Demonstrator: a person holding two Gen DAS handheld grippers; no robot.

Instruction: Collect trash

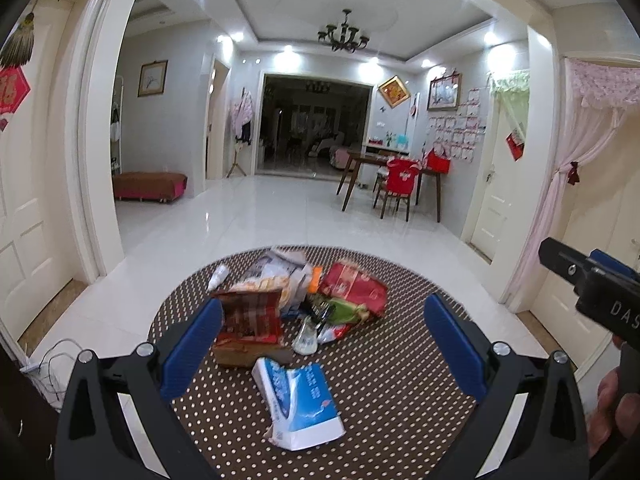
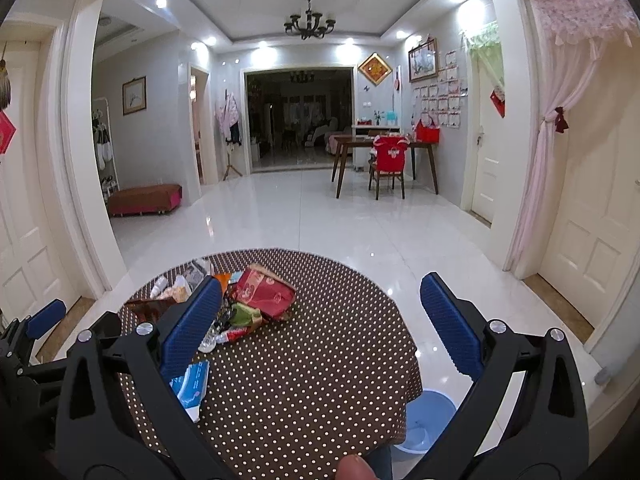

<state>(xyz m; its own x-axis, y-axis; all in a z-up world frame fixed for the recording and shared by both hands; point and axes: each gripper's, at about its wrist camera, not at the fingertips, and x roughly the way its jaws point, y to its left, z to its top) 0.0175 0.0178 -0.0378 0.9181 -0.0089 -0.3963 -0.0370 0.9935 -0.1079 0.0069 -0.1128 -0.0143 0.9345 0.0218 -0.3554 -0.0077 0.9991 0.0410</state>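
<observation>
The crushed blue-and-white paper box [image 1: 298,404] lies on the round dotted table [image 1: 400,360] — just ahead of the left gripper [image 1: 324,340], nearer than the right gripper [image 2: 320,320]. Both grippers gape wide, holding nothing.

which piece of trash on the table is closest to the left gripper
The blue and white tissue pack, lying alone at the near edge of the polka-dot table. The other wrappers sit heaped farther back, toward the table's middle.

1 round table [image 1: 400,380], 1 blue-white tissue pack [image 1: 298,404], 1 brown box [image 1: 248,328], 2 red wrappers [image 1: 354,284], 1 white tube [image 1: 218,276], 1 blue bin [image 2: 426,420] on floor, 2 grippers [image 1: 324,344], both with fingers spread, holding nothing.
</observation>
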